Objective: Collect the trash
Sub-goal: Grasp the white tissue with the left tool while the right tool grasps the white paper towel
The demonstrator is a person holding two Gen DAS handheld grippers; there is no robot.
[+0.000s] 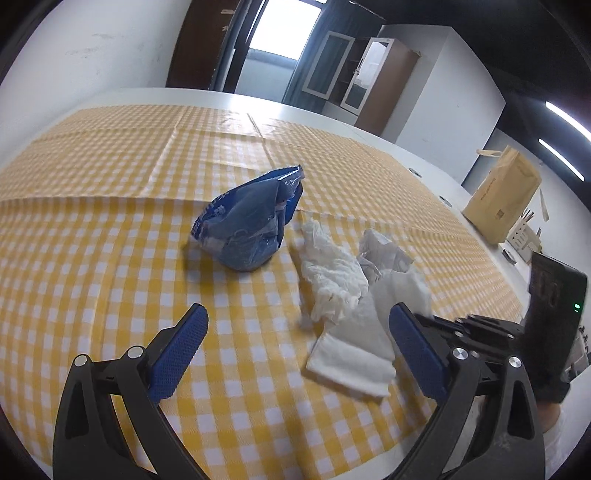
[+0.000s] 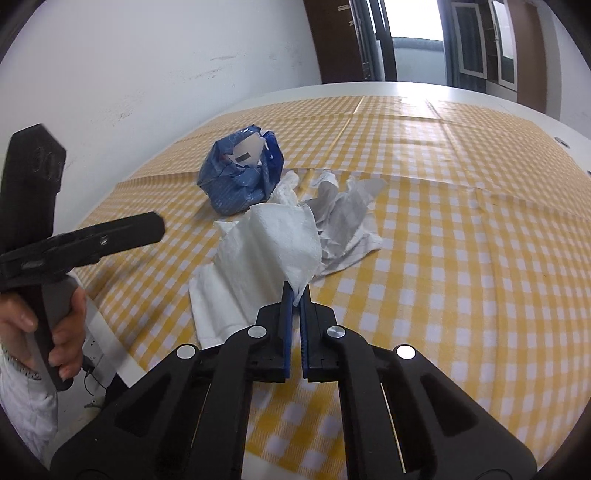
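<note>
Right wrist view shows the right tool (image 2: 295,295) pinching the white napkin (image 2: 269,240), the blue wrapper (image 2: 236,184) at eleven o'clock and grey paper (image 2: 343,229) uncollected on the tabletop (image 2: 480,258); the left tool (image 1: 295,332) is spread, empty.

Daylight floods in from a blown-out window (image 1: 275,29) at the back, leaving glare on the glossy checked cloth (image 2: 417,107) far across the counter. Shadows beneath the rubbish are soft and faint. Both fisheye views bend straight lines and darken at the corners; nearby edges look slightly smeared.
</note>
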